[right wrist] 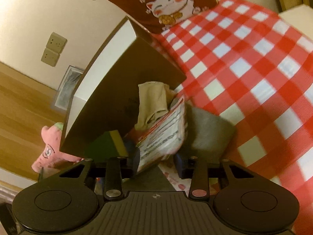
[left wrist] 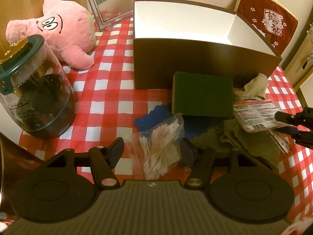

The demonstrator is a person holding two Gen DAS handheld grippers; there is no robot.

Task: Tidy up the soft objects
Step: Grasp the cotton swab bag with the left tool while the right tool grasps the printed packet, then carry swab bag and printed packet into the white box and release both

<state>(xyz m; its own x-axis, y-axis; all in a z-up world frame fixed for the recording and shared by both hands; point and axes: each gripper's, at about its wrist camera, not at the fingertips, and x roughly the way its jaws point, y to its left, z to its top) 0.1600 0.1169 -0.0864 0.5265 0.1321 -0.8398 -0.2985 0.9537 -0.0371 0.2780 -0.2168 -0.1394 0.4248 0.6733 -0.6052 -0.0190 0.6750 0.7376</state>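
Jaws of right gripper [right wrist: 158, 163] flanking printed packet [right wrist: 164, 135]

The left gripper [left wrist: 151, 148] hangs with jaws wide apart over a bag of cotton swabs [left wrist: 160, 148] on the counter [left wrist: 109, 90], near a green sponge [left wrist: 202, 95].

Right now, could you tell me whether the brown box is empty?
Empty as far as visible: the box shows only bare white inner walls; its floor is hidden.

A flat green-topped sponge with a yellow edge [left wrist: 202, 95] leans against the open brown cardboard box [left wrist: 205, 62]. Just beside it lie a crumpled beige cloth [left wrist: 252, 87], a knitted blue cloth [left wrist: 154, 118] and a printed plastic-wrapped packet [right wrist: 164, 135].
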